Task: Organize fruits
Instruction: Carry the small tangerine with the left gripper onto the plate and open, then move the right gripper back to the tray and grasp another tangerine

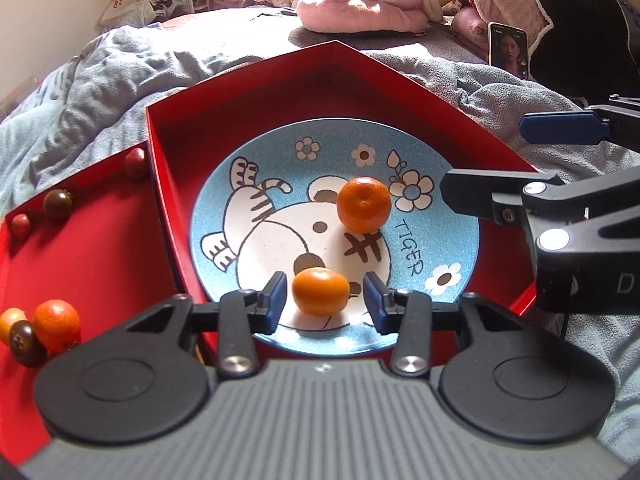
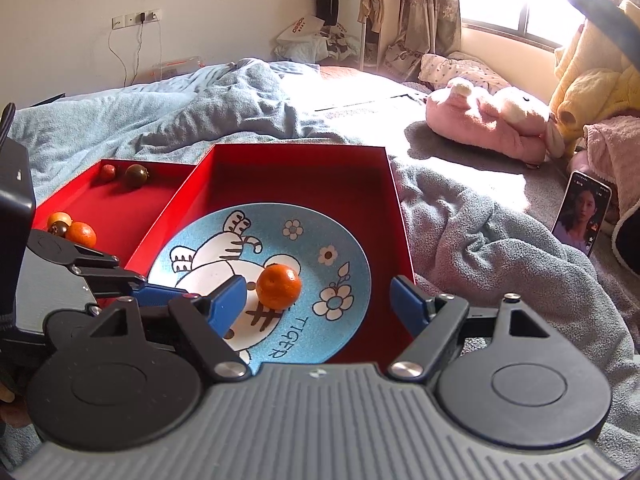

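A blue tiger plate point(image 1: 224, 216) lies in a deep red box point(image 1: 248, 92). On it sit a round orange point(image 1: 363, 205) and a smaller oval orange point(image 1: 321, 291). My left gripper point(image 1: 326, 300) is open, its fingers on either side of the oval orange with gaps on both sides. My right gripper point(image 2: 320, 300) is open and empty above the plate point(image 2: 352, 248), near the round orange point(image 2: 278, 285). The right gripper also shows at the right of the left wrist view point(image 1: 496, 160).
A shallow red tray point(image 1: 96, 248) on the left holds an orange point(image 1: 56, 324), dark tomatoes point(image 1: 58, 204) and small red fruits point(image 1: 135, 163). All rests on a rumpled blue blanket point(image 2: 480, 232). A pink plush point(image 2: 492, 120) and a propped phone point(image 2: 582, 212) lie beyond.
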Tool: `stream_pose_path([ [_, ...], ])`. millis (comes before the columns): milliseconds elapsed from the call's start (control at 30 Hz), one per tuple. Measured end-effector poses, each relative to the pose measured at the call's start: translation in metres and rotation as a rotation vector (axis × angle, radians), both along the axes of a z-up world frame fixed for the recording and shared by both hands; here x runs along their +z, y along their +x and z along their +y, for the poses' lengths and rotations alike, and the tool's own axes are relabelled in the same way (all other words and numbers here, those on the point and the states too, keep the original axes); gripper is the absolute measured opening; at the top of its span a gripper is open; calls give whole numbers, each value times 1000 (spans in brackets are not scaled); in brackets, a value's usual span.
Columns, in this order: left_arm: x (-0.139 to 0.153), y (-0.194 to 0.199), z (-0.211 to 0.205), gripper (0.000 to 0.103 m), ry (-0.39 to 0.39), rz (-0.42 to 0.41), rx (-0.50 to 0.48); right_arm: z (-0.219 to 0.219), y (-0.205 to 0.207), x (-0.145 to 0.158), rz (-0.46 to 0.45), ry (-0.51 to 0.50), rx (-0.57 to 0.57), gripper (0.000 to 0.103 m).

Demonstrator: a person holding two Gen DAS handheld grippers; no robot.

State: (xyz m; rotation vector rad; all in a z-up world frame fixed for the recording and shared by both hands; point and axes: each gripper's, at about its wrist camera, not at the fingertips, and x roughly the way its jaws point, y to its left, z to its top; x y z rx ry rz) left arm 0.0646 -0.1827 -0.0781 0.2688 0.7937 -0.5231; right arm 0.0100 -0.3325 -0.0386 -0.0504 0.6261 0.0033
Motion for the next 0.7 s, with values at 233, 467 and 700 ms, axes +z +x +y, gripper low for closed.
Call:
stream_pose_path([
  [233, 11, -4, 6, 54, -25, -15, 5, 0, -2, 4, -9, -3, 1, 83],
  [467, 34, -11, 30, 54, -55, -47, 54, 10, 0, 13, -33, 2, 23, 83],
  [700, 43, -14, 66, 54, -15, -71, 126, 34, 4, 23, -57, 3, 82, 83],
])
